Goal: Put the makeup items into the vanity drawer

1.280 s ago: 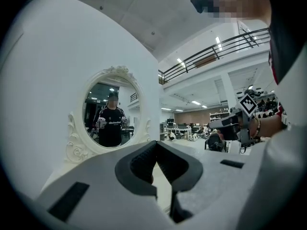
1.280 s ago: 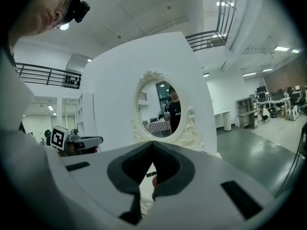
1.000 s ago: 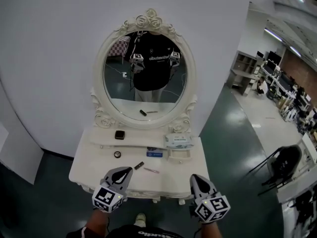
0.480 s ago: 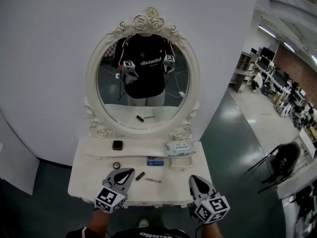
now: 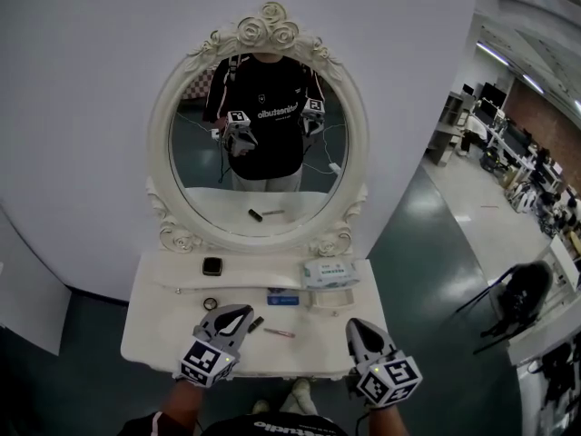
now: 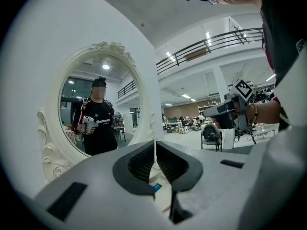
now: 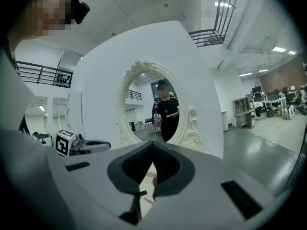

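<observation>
On the white vanity table (image 5: 154,325) lie a black tube (image 5: 256,323), a thin pink pencil (image 5: 279,332), a small round pot (image 5: 211,304) and a blue box (image 5: 283,296). A black square compact (image 5: 211,266) rests on the raised shelf. My left gripper (image 5: 241,312) is shut and empty over the table's front, its tip just left of the black tube. My right gripper (image 5: 355,326) is shut and empty at the front right corner. In the left gripper view the jaws (image 6: 154,146) meet, with the blue box (image 6: 157,187) below. In the right gripper view the jaws (image 7: 152,143) also meet.
An oval mirror (image 5: 259,143) in a carved white frame stands behind the shelf against a white wall. A tissue pack (image 5: 328,272) lies on the shelf at the right. Dark green floor surrounds the vanity, and an office chair (image 5: 522,298) stands far right.
Both grippers have come forward toward the vanity; the left one now reaches over the table beside the black tube. The vanity and mirror look nearer. Both stay shut.
</observation>
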`<move>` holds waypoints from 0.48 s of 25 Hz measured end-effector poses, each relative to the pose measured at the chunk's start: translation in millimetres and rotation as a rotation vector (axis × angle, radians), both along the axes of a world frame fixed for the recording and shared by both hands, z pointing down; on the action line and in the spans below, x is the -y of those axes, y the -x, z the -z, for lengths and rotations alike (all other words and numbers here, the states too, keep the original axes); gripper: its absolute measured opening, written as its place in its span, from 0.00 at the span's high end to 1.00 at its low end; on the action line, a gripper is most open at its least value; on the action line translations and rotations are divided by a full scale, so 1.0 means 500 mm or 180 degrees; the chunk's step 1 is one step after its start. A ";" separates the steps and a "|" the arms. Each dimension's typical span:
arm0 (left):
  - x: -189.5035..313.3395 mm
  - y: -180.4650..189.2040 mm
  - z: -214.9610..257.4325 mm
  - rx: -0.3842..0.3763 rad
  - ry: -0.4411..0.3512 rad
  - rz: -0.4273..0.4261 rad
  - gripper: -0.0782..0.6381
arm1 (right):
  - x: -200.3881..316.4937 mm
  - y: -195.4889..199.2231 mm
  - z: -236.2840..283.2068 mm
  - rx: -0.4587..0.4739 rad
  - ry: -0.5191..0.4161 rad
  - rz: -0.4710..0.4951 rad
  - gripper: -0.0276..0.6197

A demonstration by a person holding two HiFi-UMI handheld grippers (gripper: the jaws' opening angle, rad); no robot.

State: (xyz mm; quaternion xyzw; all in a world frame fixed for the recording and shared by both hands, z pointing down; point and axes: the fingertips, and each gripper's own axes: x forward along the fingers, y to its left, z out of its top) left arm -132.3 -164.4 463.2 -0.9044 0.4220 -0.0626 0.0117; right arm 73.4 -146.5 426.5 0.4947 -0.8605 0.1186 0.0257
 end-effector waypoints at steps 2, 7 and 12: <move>0.001 -0.004 -0.003 -0.0054 0.0000 0.0009 0.89 | 0.012 -0.001 -0.005 0.0028 0.0016 0.0039 0.95; 0.001 -0.031 0.012 0.0020 -0.0098 -0.0113 0.63 | 0.035 0.010 0.007 0.0068 -0.0008 0.0138 0.95; 0.017 -0.041 -0.024 0.0207 -0.0034 -0.0214 0.63 | 0.042 0.019 -0.002 0.0051 0.0008 0.0208 0.95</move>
